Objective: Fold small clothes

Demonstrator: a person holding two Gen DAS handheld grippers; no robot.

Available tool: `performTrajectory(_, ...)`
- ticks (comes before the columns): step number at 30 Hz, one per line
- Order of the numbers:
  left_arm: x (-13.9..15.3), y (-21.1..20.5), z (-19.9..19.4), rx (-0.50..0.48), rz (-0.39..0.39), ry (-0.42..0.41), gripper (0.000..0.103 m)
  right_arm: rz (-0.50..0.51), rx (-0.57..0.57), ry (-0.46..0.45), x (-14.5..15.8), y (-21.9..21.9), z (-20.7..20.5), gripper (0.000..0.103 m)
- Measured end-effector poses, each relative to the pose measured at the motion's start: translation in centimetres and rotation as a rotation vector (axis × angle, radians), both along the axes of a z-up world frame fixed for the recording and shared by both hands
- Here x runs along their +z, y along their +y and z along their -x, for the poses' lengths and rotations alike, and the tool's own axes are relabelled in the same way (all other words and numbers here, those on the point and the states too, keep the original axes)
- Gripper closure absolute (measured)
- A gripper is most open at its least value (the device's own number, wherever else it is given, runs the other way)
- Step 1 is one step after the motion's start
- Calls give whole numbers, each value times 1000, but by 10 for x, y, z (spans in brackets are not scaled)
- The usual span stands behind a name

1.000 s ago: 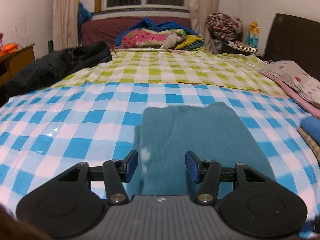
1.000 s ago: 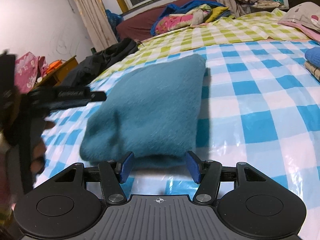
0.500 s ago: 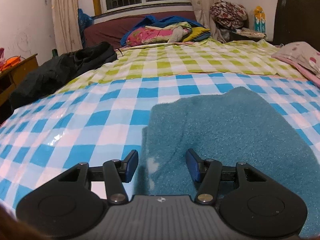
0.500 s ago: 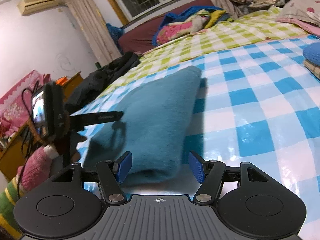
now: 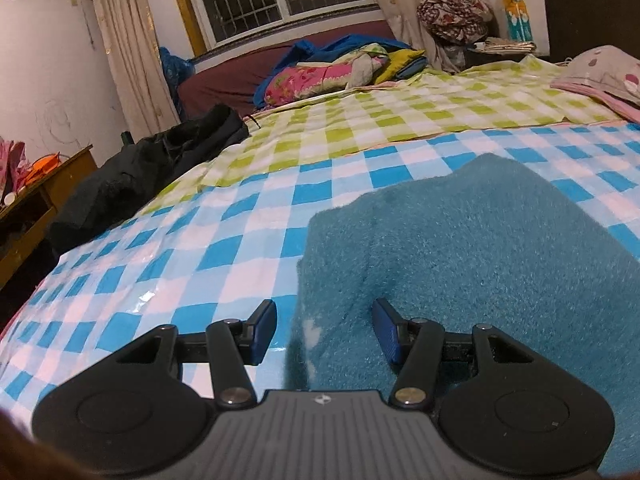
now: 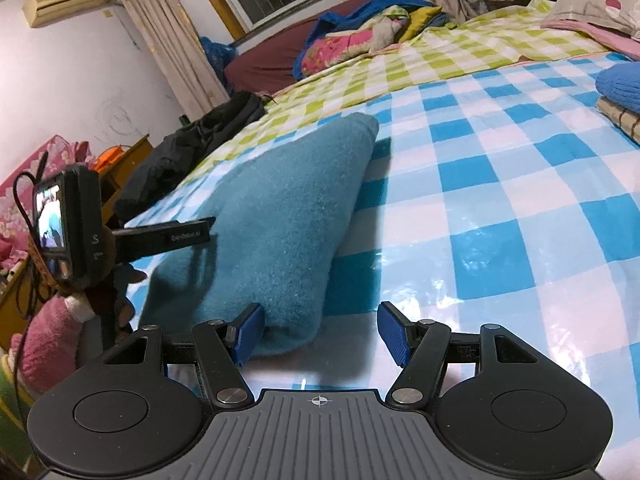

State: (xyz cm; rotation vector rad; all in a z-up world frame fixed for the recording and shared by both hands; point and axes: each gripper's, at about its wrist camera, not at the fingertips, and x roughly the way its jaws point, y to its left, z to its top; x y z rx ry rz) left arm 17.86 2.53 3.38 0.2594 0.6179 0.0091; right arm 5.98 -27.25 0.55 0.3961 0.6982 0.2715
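A teal fleece garment lies folded on the blue-and-white checked sheet. My left gripper is open, its jaws straddling the garment's near left edge; the right fingertip rests on the fleece. In the right wrist view the same garment lies ahead and left. My right gripper is open at its near right corner, the left fingertip touching the fold. The left gripper's body shows over the garment's left side.
A black jacket lies at the bed's left edge. A green checked sheet and piled bedding are farther back. Folded clothes, blue on top, sit at the right. A wooden cabinet stands left of the bed.
The left gripper has moved left and tilted, so the garment now sits more to its right. The right gripper has shifted right to the garment's near corner. Both stay open.
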Motion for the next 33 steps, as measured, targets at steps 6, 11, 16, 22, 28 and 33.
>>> performTrajectory(6,13,0,22,5,41,-11,45,17,-18,-9,4,-4,5,39)
performTrajectory(11,13,-4,44,-26,29,-11,45,26,-27,-14,7,-6,8,39)
performTrajectory(16,6,-9,47,-30,-19,-2,44,52,-35,-13,8,-7,10,39)
performTrajectory(22,-2,-7,45,-42,-40,2,43,83,-44,-3,7,-8,11,39)
performTrajectory(28,-4,-3,47,-10,-10,7,43,116,-51,-9,8,-9,15,39)
performTrajectory(33,1,-11,50,0,-53,19,43,135,-48,-10,8,-7,18,39)
